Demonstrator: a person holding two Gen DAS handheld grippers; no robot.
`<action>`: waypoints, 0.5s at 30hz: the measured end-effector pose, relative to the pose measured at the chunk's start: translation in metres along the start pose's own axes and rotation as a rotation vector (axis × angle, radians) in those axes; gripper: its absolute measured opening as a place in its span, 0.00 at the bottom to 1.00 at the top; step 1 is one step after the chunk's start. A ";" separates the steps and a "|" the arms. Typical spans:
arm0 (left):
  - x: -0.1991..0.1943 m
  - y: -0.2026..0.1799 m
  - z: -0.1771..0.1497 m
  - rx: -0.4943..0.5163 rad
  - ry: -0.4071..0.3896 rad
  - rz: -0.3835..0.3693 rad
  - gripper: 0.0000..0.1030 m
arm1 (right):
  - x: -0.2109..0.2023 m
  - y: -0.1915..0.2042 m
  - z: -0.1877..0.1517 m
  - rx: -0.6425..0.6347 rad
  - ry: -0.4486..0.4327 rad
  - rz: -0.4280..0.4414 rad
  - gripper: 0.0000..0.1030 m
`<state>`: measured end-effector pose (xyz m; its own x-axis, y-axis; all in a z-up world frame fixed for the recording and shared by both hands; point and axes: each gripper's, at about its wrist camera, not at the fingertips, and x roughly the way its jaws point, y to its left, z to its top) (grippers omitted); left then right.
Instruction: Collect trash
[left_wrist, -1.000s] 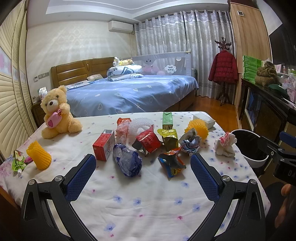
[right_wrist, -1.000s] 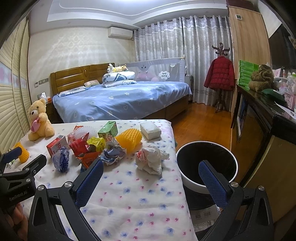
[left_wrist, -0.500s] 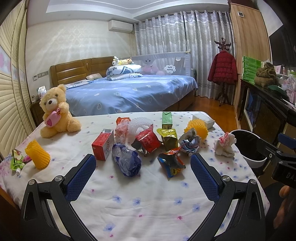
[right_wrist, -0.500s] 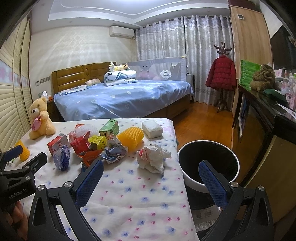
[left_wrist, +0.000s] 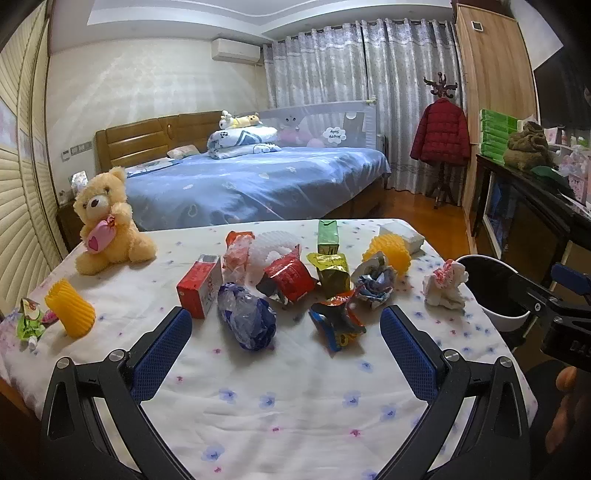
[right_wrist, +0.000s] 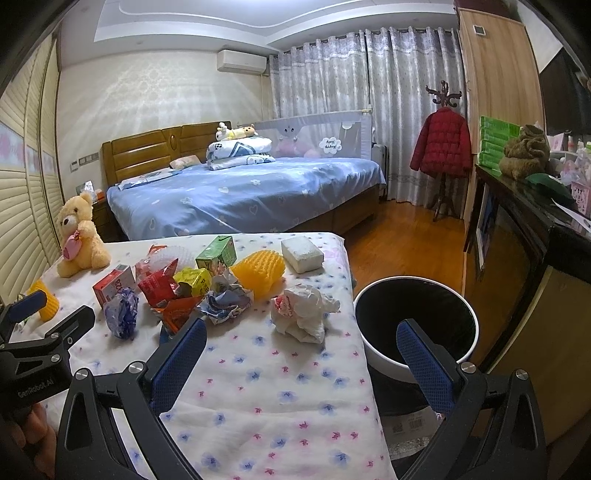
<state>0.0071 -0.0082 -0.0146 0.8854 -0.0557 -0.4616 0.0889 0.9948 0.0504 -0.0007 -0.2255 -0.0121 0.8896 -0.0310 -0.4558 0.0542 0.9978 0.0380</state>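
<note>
Right gripper (right_wrist: 299, 347) edged nearer, spread wide and empty, crumpled white tissue (right_wrist: 303, 314) just ahead between its fingers

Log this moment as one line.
collect trash | left gripper open | right gripper open | trash on table | bin beside

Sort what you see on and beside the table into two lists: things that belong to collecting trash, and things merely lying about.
Belongs to the job:
crumpled white paper
blue plastic bag
red snack wrapper
yellow wrapper
red carton
green carton
bin

Lying about:
teddy bear
white sponge block
bed
red jacket
</note>
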 end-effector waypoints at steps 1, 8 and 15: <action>0.000 0.000 0.000 -0.001 0.003 -0.005 1.00 | 0.000 0.000 -0.001 0.001 0.003 0.003 1.00; 0.013 0.003 -0.003 -0.026 0.065 -0.051 1.00 | 0.008 -0.010 -0.005 0.025 0.032 0.044 1.00; 0.034 -0.011 -0.005 0.034 0.128 -0.046 1.00 | 0.026 -0.018 -0.008 0.047 0.106 0.091 0.99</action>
<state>0.0339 -0.0201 -0.0355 0.8145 -0.0876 -0.5735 0.1454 0.9878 0.0555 0.0173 -0.2436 -0.0316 0.8390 0.0683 -0.5398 -0.0009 0.9923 0.1240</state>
